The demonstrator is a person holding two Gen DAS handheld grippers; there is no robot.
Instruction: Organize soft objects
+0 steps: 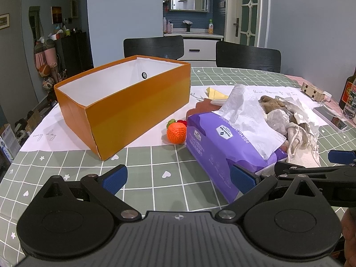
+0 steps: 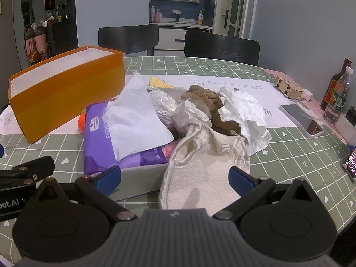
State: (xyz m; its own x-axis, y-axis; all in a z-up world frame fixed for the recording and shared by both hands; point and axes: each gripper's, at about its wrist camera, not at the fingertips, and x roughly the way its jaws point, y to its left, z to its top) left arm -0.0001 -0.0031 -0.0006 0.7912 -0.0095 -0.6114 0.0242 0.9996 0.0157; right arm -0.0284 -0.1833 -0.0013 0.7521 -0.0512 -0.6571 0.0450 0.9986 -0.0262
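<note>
An open orange box with a white inside stands at the left; it also shows in the right wrist view. A purple tissue pack lies to its right with a white tissue sticking out. A crocheted orange fruit sits between box and pack. A pile of a brown plush, crumpled white paper and a cream cloth lies right of the pack. My left gripper is open and empty, near the pack's front corner. My right gripper is open over the cream cloth.
Two black chairs stand behind the table. A brown bottle, a clear water bottle, a phone and a small wooden block are at the right edge. A yellow cloth lies behind the pack.
</note>
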